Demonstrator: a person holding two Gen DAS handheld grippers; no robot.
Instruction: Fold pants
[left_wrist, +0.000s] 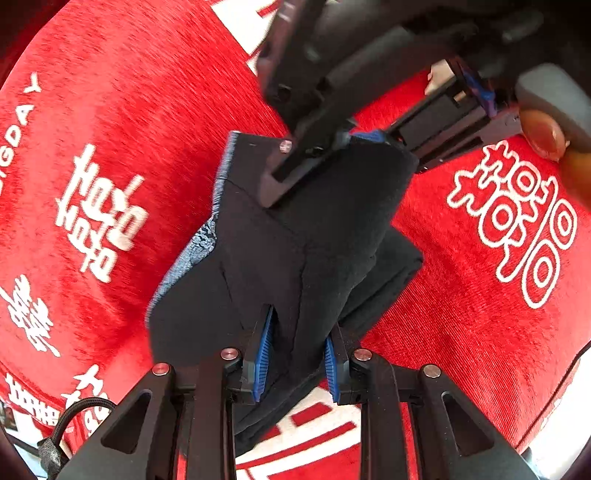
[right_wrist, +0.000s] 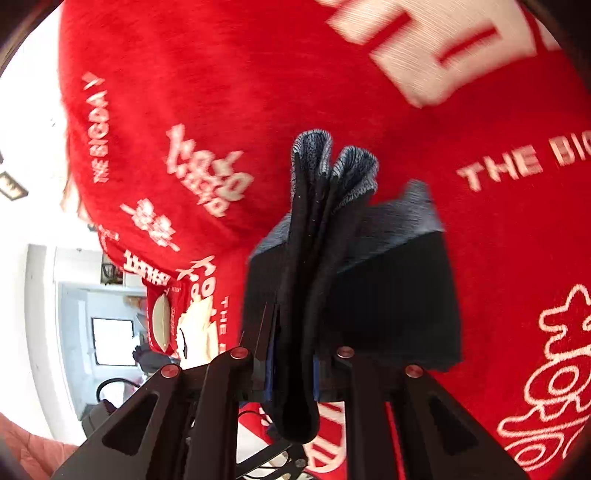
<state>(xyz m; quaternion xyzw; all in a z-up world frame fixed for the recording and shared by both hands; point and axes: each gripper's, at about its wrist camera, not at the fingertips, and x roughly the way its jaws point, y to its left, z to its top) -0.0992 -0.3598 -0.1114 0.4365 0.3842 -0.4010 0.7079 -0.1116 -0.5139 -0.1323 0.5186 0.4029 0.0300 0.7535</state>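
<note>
The pants (left_wrist: 295, 236) are dark navy with a grey-blue lining at the hem, folded into a thick bundle and held up over a red cloth. My left gripper (left_wrist: 295, 354) is shut on the near edge of the bundle, blue pads pressing the fabric. My right gripper shows in the left wrist view (left_wrist: 332, 140), clamped on the far edge. In the right wrist view the right gripper (right_wrist: 291, 365) is shut on a bunched ridge of the pants (right_wrist: 388, 288), whose grey hem (right_wrist: 332, 162) sticks up ahead.
A red plush cloth (left_wrist: 129, 110) with white characters and "THE BIGDAY" lettering covers the surface (right_wrist: 221, 74). A person's fingers (left_wrist: 543, 133) hold the right gripper's handle. A bright room with furniture (right_wrist: 110, 332) lies past the cloth's left edge.
</note>
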